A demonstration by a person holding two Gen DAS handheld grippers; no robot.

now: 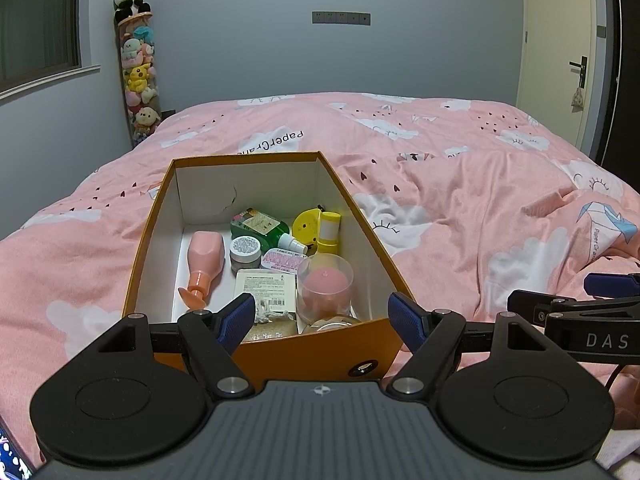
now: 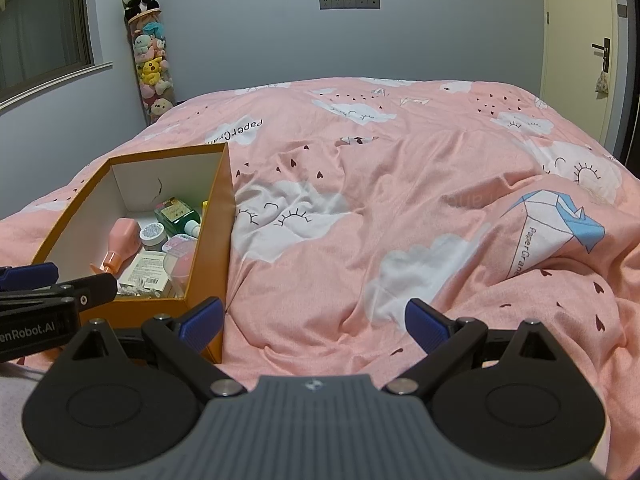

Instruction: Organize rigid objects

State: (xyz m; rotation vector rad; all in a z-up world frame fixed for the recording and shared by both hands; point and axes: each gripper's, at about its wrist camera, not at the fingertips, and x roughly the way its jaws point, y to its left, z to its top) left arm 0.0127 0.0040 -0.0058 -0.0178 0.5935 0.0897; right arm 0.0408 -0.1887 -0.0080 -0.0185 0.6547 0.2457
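An orange box [image 1: 276,354] sits on the bed, on the pink quilt [image 1: 460,208], its lid off and its white inside facing up, so whatever goes in can simply be lowered from above. The rigid things are all gathered in it: a pink bottle [image 1: 204,256] lying on its side along the left wall, a green bottle [image 1: 262,224] with a white spray top toward the back, a small grey-lidded jar [image 1: 244,250] just beside it, a yellow case [image 1: 308,226] and a yellow-capped tube [image 1: 330,230] against the right wall, a flat white packet [image 1: 266,286] with a printed label in front, and a clear cup [image 1: 325,286] holding something pink near the right front corner. They lie packed close, most of them touching, probably because the box is narrow. The left gripper [image 1: 322,322] hangs just over the near rim of the box, its blue-padded fingers [image 1: 240,320] spread wide and holding nothing, as if lined up over the contents. The right gripper [image 2: 314,326] hovers over bare quilt just right of the box, its fingers equally wide and empty. I see nothing loose on the quilt in either view, so my guess is the sorting is close to done or finished
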